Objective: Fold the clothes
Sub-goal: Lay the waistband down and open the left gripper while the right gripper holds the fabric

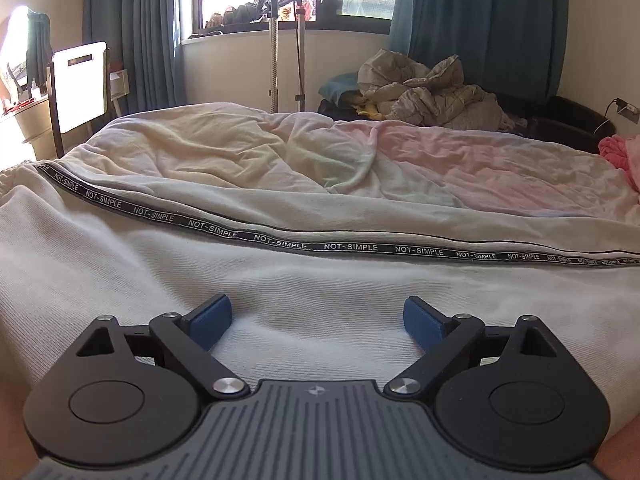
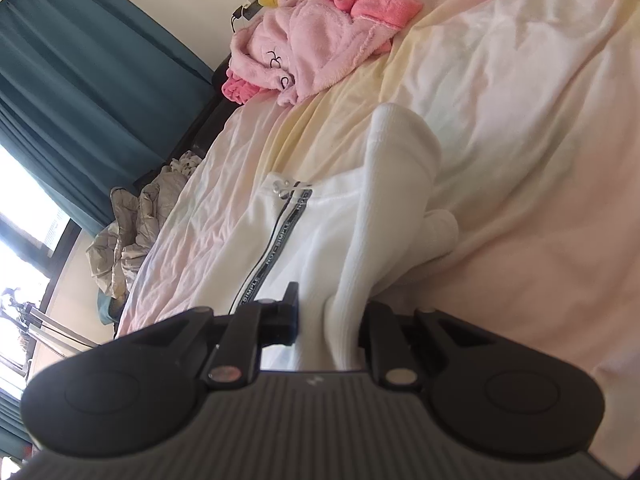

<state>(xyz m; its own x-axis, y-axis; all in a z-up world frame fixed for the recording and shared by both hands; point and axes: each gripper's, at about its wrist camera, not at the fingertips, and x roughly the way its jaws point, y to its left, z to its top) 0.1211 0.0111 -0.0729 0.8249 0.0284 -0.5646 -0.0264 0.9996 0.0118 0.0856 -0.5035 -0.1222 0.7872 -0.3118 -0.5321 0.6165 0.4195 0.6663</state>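
On a rumpled bed (image 1: 460,160) covered by a pale pink and cream sheet, a white ribbed knit garment with a black "NOT-SIMPLE" lettered tape along its zip (image 1: 348,246) lies spread directly beneath and ahead of the left gripper (image 1: 318,320), whose blue-padded fingers (image 1: 212,318) stand wide apart, released, low over the fabric. Right gripper (image 2: 330,316) is clenched on a bunched fold of the same white garment (image 2: 396,184), the cloth rising between its black fingers and trailing away ahead across the bed. Beyond it, up and slightly left, a fluffy pink robe (image 2: 320,36) lies heaped. Teal curtains (image 1: 480,20) hang far ahead of the left gripper.
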